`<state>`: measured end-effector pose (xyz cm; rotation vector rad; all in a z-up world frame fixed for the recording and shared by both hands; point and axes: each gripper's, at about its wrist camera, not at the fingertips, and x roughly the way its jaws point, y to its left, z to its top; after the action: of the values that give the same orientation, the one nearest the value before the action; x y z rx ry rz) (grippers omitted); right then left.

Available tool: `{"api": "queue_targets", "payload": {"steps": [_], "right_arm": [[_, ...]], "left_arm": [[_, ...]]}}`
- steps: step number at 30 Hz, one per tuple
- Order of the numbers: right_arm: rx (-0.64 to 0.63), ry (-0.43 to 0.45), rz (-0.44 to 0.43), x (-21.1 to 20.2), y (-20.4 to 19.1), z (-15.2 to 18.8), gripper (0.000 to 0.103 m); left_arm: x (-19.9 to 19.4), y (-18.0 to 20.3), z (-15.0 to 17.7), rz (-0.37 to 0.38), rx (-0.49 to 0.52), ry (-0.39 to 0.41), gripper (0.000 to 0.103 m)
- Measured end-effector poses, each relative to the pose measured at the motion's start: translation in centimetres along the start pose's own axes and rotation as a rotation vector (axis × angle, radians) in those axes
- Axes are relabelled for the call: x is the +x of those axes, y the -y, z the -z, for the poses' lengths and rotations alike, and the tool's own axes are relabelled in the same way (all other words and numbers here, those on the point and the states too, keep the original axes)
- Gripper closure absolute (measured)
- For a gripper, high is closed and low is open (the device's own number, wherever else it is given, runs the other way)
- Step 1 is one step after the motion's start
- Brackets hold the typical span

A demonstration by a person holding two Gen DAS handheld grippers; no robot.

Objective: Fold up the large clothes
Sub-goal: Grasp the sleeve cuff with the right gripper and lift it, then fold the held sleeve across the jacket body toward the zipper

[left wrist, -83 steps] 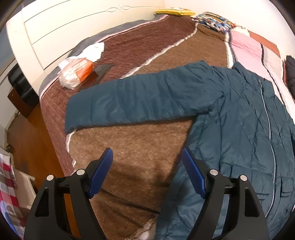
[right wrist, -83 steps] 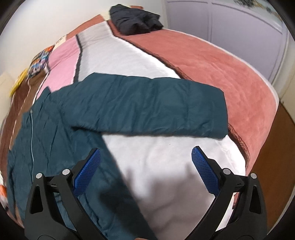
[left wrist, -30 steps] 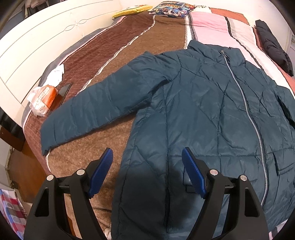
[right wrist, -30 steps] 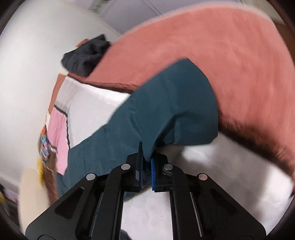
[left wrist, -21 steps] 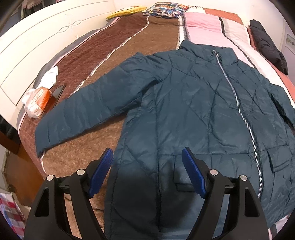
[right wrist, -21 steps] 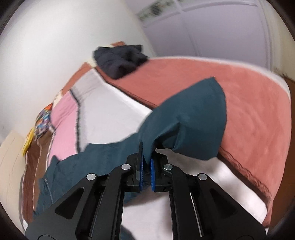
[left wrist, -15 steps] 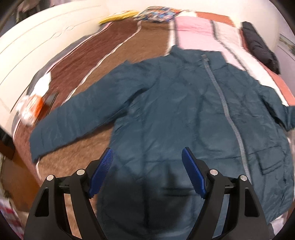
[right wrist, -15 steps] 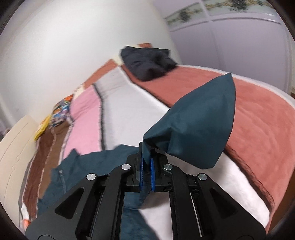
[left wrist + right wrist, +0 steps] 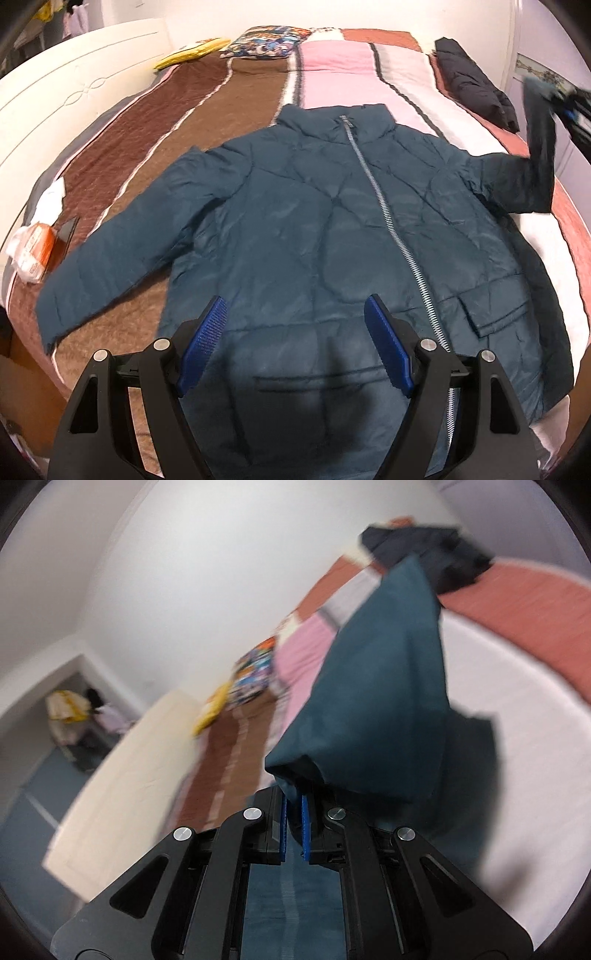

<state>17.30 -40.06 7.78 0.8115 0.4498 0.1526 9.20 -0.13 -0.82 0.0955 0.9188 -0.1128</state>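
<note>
- On the bed (image 9: 332, 66), the teal jacket (image 9: 314, 240) is laid flat, zipper up.
- Its sleeve (image 9: 384, 701) is pinched in the right gripper (image 9: 293, 827), lifted off to the jacket's side.
- The left gripper (image 9: 295, 343) is held wide apart above the hem.

L cam high over jacket (image 9: 314, 229), R cam close behind lifted sleeve (image 9: 380, 701), both see bed (image 9: 147, 122)

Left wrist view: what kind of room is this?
Almost certainly a home bedroom. A wide bed with a striped blanket, a white headboard along its left side, and a patterned pillow at the far end; a teal jacket lies spread on it.
</note>
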Motion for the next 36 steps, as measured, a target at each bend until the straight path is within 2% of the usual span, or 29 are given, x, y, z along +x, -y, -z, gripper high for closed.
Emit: {"api": "queue_targets", "payload": {"steps": [4,8,13,17,18,20,21,23,28,31,33,35,36], "right_arm": [[-0.002,-0.106,-0.149,6.1,-4.8,1.6,0.096],[-0.013,-0.205,-0.249,11.7,-9.2,4.0,0.096],[0.046,-0.351,-0.291,19.1,-11.8,9.2,0.096],[0.097,-0.469,-0.226,24.7,-10.1,14.0,0.095],[0.085,-0.507,-0.181,26.3,-9.7,15.6,0.095],[0.002,-0.548,-0.103,28.1,-9.7,17.2,0.095],[-0.083,-0.577,-0.043,29.2,-9.9,18.4,0.095],[-0.211,-0.605,0.022,30.0,-10.3,20.2,0.093],[-0.416,-0.628,0.121,31.5,-11.4,22.0,0.089],[-0.535,-0.641,0.159,31.8,-13.2,23.2,0.066],[-0.61,-0.651,0.154,31.4,-13.9,24.2,0.05],[-0.671,-0.659,0.13,31.3,-14.7,24.8,0.048],[-0.678,-0.662,0.117,29.9,-14.2,25.5,0.048]], "left_arm": [[-0.7,-2.0,0.6,-0.01,-0.043,0.012,0.027],[-1.1,-4.0,1.0,-0.02,-0.085,0.026,0.027],[-1.4,-6.5,1.6,-0.023,-0.135,0.042,0.027],[-1.2,-8.2,2.0,-0.027,-0.172,0.047,0.027],[-1.1,-8.6,2.1,-0.027,-0.179,0.046,0.027],[-0.7,-9.4,2.3,-0.026,-0.195,0.04,0.027],[-0.5,-9.6,2.3,-0.023,-0.2,0.039,0.027],[-0.1,-10.2,2.4,-0.022,-0.212,0.036,0.027],[1.0,-11.2,2.5,-0.017,-0.247,0.018,0.027],[1.3,-11.4,2.6,-0.013,-0.253,0.013,0.027],[1.3,-11.5,2.6,-0.015,-0.249,0.014,0.027],[1.1,-11.5,2.6,-0.019,-0.25,0.016,0.027],[1.0,-11.6,2.6,-0.019,-0.252,0.017,0.027]]}}
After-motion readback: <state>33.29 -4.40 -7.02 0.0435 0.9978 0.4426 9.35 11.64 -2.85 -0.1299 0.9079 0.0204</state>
